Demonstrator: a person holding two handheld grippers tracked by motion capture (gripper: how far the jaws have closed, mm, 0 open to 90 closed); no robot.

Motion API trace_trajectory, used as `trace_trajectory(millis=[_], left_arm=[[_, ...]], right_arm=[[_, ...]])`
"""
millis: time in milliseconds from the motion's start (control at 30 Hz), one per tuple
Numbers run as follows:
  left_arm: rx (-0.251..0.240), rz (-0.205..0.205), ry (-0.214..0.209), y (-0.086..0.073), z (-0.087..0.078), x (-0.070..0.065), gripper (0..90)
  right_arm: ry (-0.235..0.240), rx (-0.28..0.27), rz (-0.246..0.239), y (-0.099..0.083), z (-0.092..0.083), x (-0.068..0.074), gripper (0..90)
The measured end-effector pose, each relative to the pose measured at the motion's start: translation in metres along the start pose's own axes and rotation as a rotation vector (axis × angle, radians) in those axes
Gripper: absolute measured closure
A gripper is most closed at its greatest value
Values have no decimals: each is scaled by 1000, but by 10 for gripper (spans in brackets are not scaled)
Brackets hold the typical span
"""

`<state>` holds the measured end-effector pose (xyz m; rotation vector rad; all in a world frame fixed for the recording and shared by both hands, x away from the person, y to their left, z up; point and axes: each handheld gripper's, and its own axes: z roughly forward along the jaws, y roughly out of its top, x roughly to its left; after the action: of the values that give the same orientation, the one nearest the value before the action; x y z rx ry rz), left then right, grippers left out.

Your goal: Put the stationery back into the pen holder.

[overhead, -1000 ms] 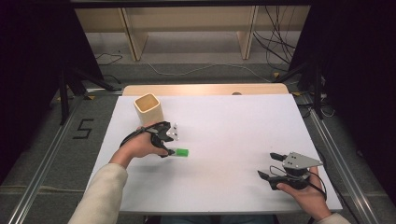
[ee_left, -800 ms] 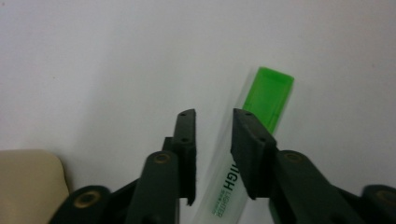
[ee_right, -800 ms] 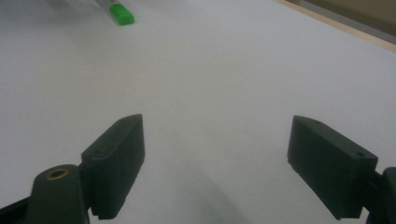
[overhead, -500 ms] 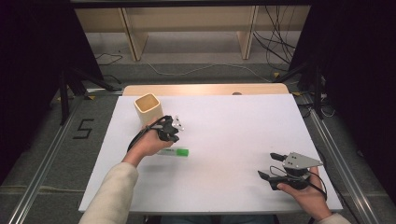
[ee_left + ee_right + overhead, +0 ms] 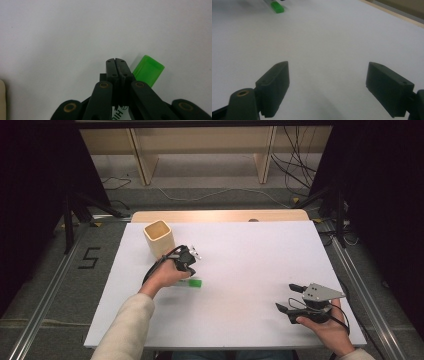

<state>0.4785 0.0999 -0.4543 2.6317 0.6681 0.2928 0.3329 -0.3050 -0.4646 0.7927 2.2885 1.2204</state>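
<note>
A highlighter with a green cap (image 5: pixel 194 283) lies on the white table (image 5: pixel 250 245), left of the middle. My left gripper (image 5: pixel 187 270) points down at it from above, held in the person's left hand. In the left gripper view the left gripper (image 5: pixel 116 61) has its jaws pressed flat together with nothing between the tips. The green cap (image 5: pixel 148 70) pokes out from under the right jaw, and the pen's white body shows below. My right gripper (image 5: pixel 286 296) rests at the near right, jaws wide apart. The right gripper (image 5: pixel 327 64) has bare table between its jaws, with the highlighter (image 5: pixel 276 7) far off.
A cream open-topped cup (image 5: pixel 159 238) stands upright just behind and left of the left hand. A wooden strip (image 5: pixel 220 215) runs along the table's far edge. Metal rails flank the table, and cables lie on the floor beyond.
The left gripper has moved away from the person and a little to the right, ending over the highlighter, and its jaws have shut. The right gripper has not moved.
</note>
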Motion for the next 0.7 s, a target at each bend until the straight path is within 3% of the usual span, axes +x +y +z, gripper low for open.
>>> trace_trajectory(millis=[700], left_arm=[[27, 25, -39, 1, 6, -3, 897]], right_arm=[[-1, 0, -3, 0, 0, 0, 197]])
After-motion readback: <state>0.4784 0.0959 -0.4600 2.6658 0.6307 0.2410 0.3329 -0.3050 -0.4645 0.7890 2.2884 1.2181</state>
